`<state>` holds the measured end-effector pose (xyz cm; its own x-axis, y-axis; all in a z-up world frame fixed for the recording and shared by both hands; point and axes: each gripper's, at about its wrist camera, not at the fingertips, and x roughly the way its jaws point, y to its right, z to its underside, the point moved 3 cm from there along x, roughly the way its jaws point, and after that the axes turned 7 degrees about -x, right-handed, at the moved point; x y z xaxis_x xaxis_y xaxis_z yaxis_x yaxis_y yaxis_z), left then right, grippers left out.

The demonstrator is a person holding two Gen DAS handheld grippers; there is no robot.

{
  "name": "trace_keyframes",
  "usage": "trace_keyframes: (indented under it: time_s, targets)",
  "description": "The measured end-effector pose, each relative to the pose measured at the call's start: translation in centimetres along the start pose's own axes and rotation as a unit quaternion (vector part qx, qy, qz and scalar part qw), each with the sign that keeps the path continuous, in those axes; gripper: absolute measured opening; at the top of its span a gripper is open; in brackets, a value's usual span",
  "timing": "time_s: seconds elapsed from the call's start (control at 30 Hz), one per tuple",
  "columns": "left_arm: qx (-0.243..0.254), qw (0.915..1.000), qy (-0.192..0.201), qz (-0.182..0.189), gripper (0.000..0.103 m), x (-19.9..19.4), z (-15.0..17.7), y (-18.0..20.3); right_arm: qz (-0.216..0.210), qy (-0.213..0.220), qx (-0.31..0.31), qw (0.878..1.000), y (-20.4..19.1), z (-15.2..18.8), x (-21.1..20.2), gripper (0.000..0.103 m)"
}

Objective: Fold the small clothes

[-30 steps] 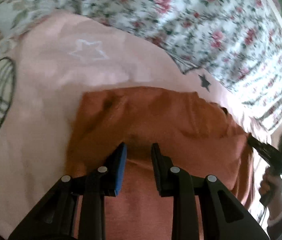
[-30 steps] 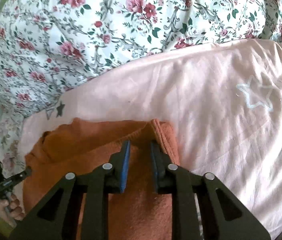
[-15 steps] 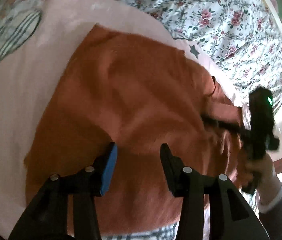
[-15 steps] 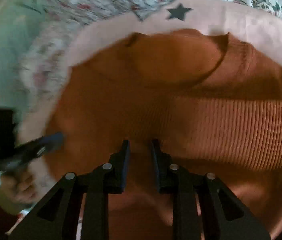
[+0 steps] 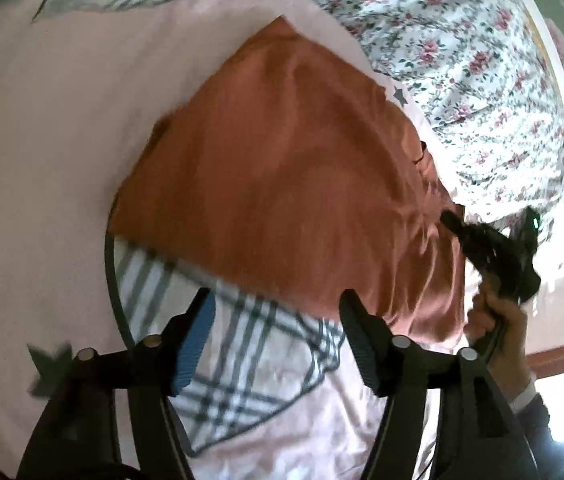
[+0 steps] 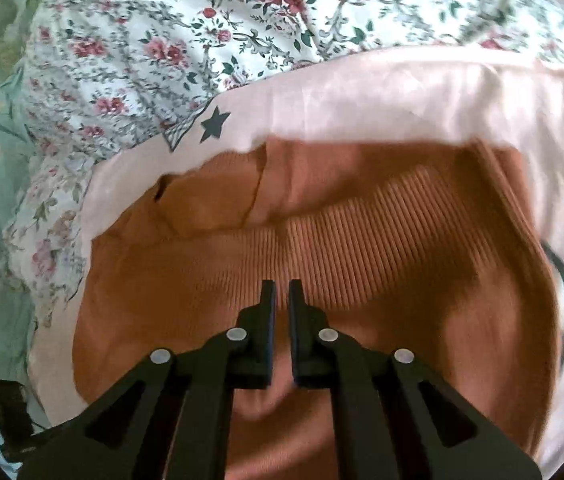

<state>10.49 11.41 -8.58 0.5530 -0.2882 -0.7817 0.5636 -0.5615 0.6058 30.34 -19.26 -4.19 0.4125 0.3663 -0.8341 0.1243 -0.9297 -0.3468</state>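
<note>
- Left wrist view: one rust garment [image 5: 294, 184] is seen lying on a pink sheet [image 5: 50, 128], folded to a rough rectangle running from 12 to 4 o'clock.
- The left gripper [image 5: 276, 338] has just been opening; its jaws stand wide apart with nothing between them, over a plaid print [image 5: 242, 364] at the garment's near edge. It is judged to have let the cloth go so that the fold can settle.
- At 3 o'clock the right gripper [image 5: 482, 244] is seen at the garment's far end, carried by one hand [image 5: 498, 320].
- Right wrist view: the right gripper [image 6: 280, 292] has just been closing; its jaws are nearly together over ribbed fabric. Whether cloth is pinched cannot be told.
- The garment [image 6: 322, 248] fills the centre, its neckline toward 11 o'clock; a pinch there is judged to prepare the next fold.
- Count: one garment, two grippers, one pink sheet, one floral quilt [image 6: 202, 40] from 10 to 2 o'clock.
</note>
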Motion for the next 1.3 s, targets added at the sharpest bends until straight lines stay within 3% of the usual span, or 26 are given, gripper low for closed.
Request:
trace_keyframes:
  time_s: [0.1,0.27,0.43,0.53,0.6,0.67,0.73,0.8,1.0,1.13,1.3]
  targets:
    - [-0.020,0.9998,-0.006,0.008,0.067,0.9,0.6,-0.7,-0.006,-0.003,0.014,1.000,-0.3,1.9,-1.2,0.008]
    - [-0.039,0.9985,0.024,0.031,0.069,1.4,-0.8,-1.1,-0.017,-0.013,0.034,0.999,-1.5,5.4,-2.7,0.011]
    - [-0.085,0.9932,0.059,0.054,0.068,2.1,-3.6,-2.2,-0.016,-0.012,0.055,0.998,-2.1,7.5,-4.5,0.030]
    - [-0.102,0.9903,0.077,0.054,0.062,2.2,-4.9,-2.5,-0.011,-0.011,0.049,0.999,-2.4,7.9,-5.3,0.034]
    - [-0.101,0.9897,0.086,0.054,0.051,2.1,-5.4,-2.3,-0.009,-0.014,0.045,0.999,-2.4,7.9,-5.5,0.035]
    - [-0.084,0.9917,0.083,0.050,0.025,2.4,-5.9,-1.9,-0.008,-0.006,0.056,0.998,-1.9,7.9,-6.0,0.038]
    - [-0.067,0.9928,0.087,0.048,0.016,2.2,-6.4,-1.3,-0.007,-0.001,0.068,0.998,-1.3,8.0,-6.0,0.043]
    - [-0.048,0.9930,0.096,0.049,0.014,1.6,-6.5,-0.2,-0.008,-0.008,0.068,0.998,-0.7,7.9,-5.5,0.043]
    - [0.068,0.9905,0.108,0.050,0.011,0.4,-5.5,7.4,-0.022,-0.004,0.076,0.997,0.7,6.5,-5.3,0.043]
    - [0.143,0.9832,0.092,0.068,0.011,1.7,-3.5,13.6,-0.044,-0.003,0.076,0.996,1.5,4.7,-5.2,0.043]
    - [0.244,0.9679,0.050,0.033,0.010,6.6,0.5,18.6,-0.075,-0.016,0.081,0.994,2.0,2.3,-3.9,0.043]
